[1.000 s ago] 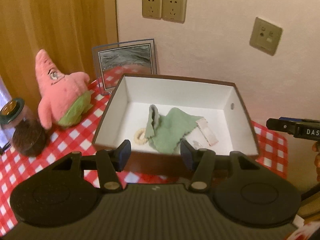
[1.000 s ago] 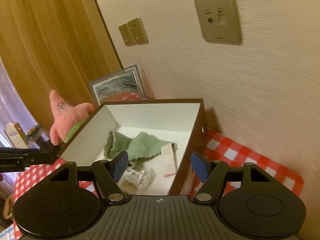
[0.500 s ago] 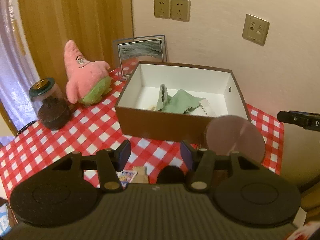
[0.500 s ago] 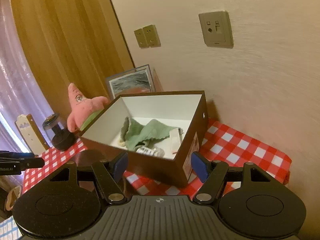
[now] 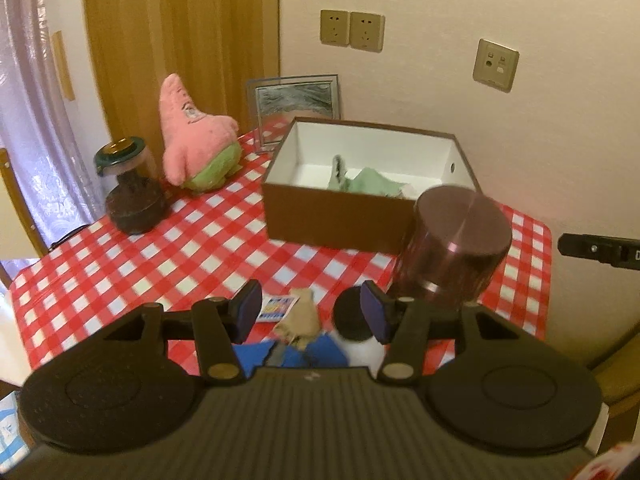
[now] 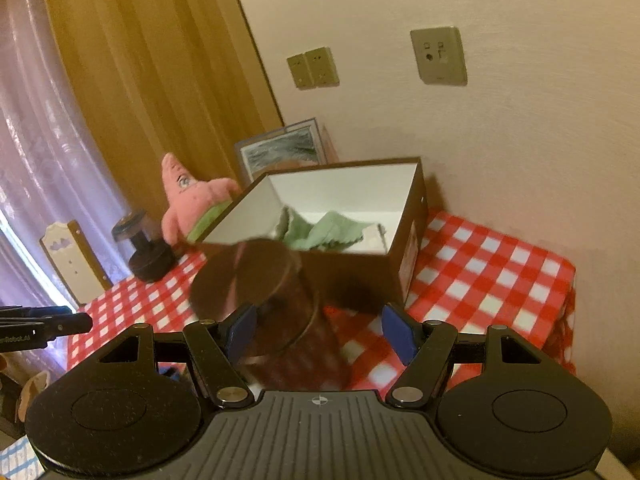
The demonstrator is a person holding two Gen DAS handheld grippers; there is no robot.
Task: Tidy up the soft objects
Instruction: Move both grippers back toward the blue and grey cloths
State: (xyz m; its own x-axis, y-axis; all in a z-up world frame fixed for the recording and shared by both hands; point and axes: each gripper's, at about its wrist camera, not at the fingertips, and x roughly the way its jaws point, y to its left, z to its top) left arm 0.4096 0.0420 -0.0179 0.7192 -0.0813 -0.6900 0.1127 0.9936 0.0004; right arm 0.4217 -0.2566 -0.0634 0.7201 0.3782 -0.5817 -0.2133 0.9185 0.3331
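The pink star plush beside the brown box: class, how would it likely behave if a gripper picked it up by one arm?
The pink star plush looks stuffed and fuzzy, so it would probably squash under the pads and feel light. It stands leaning on a rounded green base, so a push would likely topple it. Held by one arm, the body would probably dangle.
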